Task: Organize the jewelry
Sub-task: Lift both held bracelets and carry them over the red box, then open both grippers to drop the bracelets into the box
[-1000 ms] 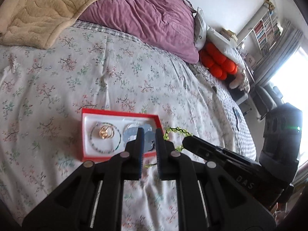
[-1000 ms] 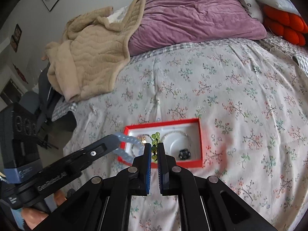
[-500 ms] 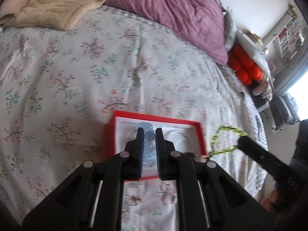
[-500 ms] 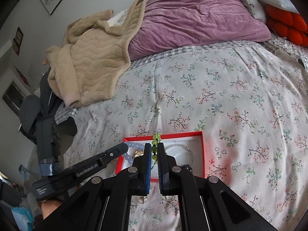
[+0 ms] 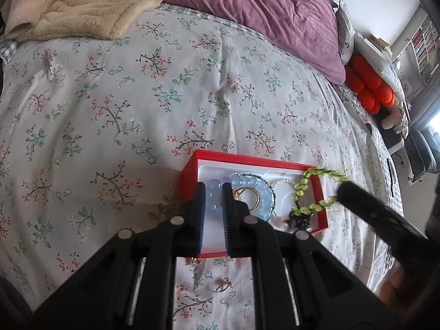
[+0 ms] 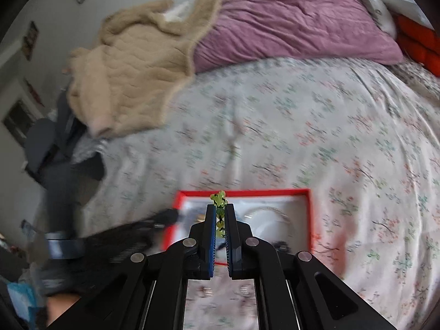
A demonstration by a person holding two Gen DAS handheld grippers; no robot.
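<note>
The left gripper (image 5: 211, 192) pinches a bracelet of pale blue beads (image 5: 242, 189), with one bead squeezed between its two pads. The rest of that bracelet lies inside the red jewelry box (image 5: 189, 173), which has a white inside. The right gripper (image 6: 220, 211) is pressed tight on a string of little green beads (image 6: 219, 200). In the left wrist view the green bracelet (image 5: 305, 189) hangs in a loop from the right gripper's tip, over the box's corner at about 2 o'clock from the left gripper.

Inside the box, just right of the blue beads, sit gold rings (image 5: 247, 196) and a thin sparkly bangle (image 5: 284, 192). A dark beaded piece (image 5: 298, 220) lies at the box's near right corner (too small to tell what it is).

The box rests on a flowered bedspread (image 5: 110, 104). Two small gold pieces lie on the cloth outside the box, one touching its near edge (image 5: 194, 260) and a ring (image 5: 224, 284) a little closer to the camera, at 6 o'clock.

Farther off, at 11 o'clock, is a tan blanket (image 5: 82, 2). A purple duvet (image 5: 261, 8) is at 1 o'clock, and an orange bumpy cushion (image 5: 368, 85) at 2 o'clock. The right wrist view is blurry.
</note>
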